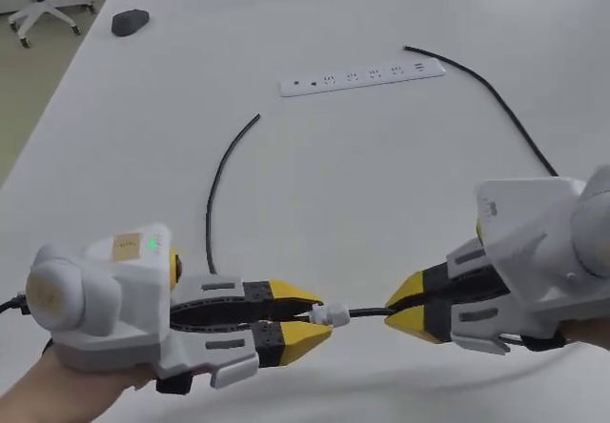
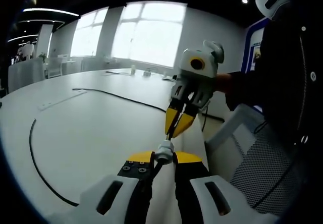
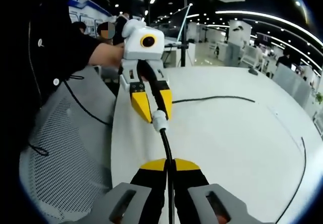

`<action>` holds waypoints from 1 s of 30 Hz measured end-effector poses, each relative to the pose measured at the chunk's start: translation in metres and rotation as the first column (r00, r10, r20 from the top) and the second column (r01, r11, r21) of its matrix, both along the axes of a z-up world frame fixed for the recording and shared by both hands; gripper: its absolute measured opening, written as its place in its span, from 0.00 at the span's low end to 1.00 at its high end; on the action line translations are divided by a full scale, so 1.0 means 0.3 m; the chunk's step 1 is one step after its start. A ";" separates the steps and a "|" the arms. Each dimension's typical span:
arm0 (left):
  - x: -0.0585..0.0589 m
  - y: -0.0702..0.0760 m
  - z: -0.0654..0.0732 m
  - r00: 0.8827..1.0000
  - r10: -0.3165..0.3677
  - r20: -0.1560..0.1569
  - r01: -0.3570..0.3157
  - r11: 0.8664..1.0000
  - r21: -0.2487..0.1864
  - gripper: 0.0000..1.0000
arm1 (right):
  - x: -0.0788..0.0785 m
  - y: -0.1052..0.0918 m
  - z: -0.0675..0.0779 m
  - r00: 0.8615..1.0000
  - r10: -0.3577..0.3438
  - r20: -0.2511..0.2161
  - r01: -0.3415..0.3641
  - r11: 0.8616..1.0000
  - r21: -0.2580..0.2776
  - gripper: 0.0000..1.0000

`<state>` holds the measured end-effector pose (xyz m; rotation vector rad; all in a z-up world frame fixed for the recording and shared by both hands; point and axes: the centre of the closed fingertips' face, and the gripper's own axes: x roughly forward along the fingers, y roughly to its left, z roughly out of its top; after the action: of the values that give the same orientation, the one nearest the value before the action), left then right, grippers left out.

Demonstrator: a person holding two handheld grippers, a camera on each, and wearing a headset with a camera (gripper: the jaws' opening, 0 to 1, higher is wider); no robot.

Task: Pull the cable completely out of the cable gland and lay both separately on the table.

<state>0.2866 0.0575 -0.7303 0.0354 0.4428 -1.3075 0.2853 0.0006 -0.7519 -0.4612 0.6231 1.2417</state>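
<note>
Left gripper: the left gripper (image 1: 313, 316) is hovering above the near edge of the tabletop (image 1: 381, 185), near its left corner, and is pointing toward the right gripper.
Left jaws: the yellow-tipped jaws are closing narrowly on the cable gland (image 1: 331, 315), which is poking out past their tips.
Right gripper: the right gripper (image 1: 393, 315) is hanging above the same near edge, further right, and is facing the left one tip to tip.
Right jaws: they are pinching the cable (image 1: 367, 312) between nearly closed tips; in the right gripper view the black line is running straight out from between them.
Cable gland: the small white fitting is being held in the air, not lying on the tabletop, with its free end facing the right gripper.
Cable: a short black stretch is bridging the gap between the two grippers, and its end is sitting inside the gland.
Loose wire: a thin black wire (image 1: 221, 173) is lying curved on the left half of the tabletop.
Power strip: a white power strip (image 1: 362, 76) is lying toward the far edge, and its black cord (image 1: 496, 99) is curving off toward the right edge.
Mouse: a dark mouse (image 1: 130, 22) is resting near the far left corner.
</note>
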 end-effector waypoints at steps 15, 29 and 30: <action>0.022 0.045 0.012 0.999 0.037 0.015 -0.038 0.999 0.015 0.15 | 0.063 -0.311 -0.104 0.964 -0.263 -0.029 0.257 0.957 -0.132 0.00; 0.024 0.028 -0.015 0.999 0.033 0.004 -0.033 0.999 0.042 0.15 | 0.075 -0.420 -0.210 0.935 -0.353 -0.032 0.333 0.906 -0.262 0.01; 0.026 0.028 -0.015 0.999 0.035 0.005 -0.035 0.999 0.042 0.15 | 0.076 -0.420 -0.205 0.939 -0.343 -0.022 0.325 0.906 -0.271 0.03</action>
<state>0.2943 0.0660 -0.7347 0.0657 0.4656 -1.2637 0.3080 -0.1253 -0.8134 -0.5094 0.8944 0.8526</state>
